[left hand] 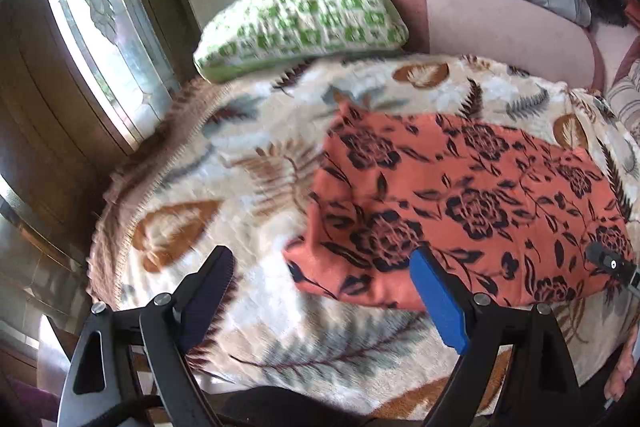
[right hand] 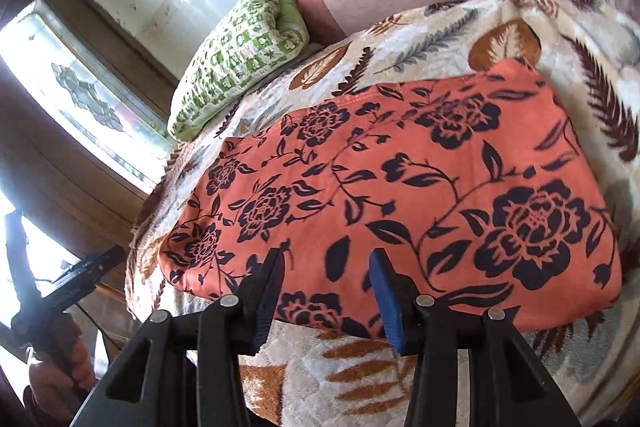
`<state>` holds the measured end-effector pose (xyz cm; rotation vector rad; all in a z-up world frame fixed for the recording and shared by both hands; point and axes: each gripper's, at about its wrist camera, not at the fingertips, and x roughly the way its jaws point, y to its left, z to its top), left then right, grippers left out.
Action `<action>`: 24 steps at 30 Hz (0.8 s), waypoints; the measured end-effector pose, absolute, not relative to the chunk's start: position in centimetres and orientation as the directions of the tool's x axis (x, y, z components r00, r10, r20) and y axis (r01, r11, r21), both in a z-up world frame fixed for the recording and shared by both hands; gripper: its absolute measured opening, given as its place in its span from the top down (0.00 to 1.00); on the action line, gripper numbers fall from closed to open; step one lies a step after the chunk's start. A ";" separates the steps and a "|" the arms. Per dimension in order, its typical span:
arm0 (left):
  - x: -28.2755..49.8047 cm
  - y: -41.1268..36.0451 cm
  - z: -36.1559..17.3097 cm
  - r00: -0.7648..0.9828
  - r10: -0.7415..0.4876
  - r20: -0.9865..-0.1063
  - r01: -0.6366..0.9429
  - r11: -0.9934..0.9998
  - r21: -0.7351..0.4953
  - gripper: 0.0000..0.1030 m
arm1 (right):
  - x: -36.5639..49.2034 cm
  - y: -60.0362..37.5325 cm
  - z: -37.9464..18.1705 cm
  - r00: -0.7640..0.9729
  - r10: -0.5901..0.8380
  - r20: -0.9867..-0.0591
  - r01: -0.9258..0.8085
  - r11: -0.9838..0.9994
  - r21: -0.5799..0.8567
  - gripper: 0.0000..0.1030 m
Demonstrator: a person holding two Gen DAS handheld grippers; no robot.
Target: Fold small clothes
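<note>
Orange floral garment (right hand: 392, 195) lies flat on leaf-print blanket (left hand: 256, 163), ready for folding. Right gripper (right hand: 326, 291) spread apart over its near hem; left gripper (left hand: 320, 291) wide apart, garment's corner just ahead-right.

The folded orange cloth (right hand: 400, 187) is covered in a dark navy rose-and-vine print. Under it is a fuzzy cream blanket (left hand: 248, 163) with brown leaves, grey-blue ferns and dark maroon fronds. The puffy pillow (left hand: 304, 19) is white with little green squares. Each black gripper, left (left hand: 322, 269) and right (right hand: 326, 273), has one blue pad and one dark ribbed one. Behind that there's plain pink bedding (left hand: 504, 27).
</note>
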<state>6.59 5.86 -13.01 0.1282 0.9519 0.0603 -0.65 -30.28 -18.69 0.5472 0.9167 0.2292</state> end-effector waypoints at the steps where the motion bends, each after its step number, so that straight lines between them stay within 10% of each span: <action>1: 6.9 6.3 -13.8 0.542 0.084 -0.836 -0.005 0.995 0.096 0.12 | -0.6 -30.6 -18.7 0.601 0.409 -0.686 0.044 0.840 0.540 0.53; 11: 7.1 14.6 -20.8 0.374 -0.200 -0.906 -0.418 0.835 -0.357 0.13 | 0.1 -31.7 -17.5 0.662 0.431 -0.614 0.000 0.819 0.574 0.51; 21: 10.5 13.7 -23.0 0.451 -0.253 -0.856 -0.421 0.785 -0.454 0.19 | -0.3 -32.7 -17.4 0.676 0.417 -0.608 0.017 0.816 0.578 0.51; 24: 10.9 12.7 -22.7 0.458 -0.253 -0.852 -0.398 0.799 -0.451 0.43 | -0.1 -33.1 -17.7 0.677 0.420 -0.604 0.031 0.804 0.593 0.51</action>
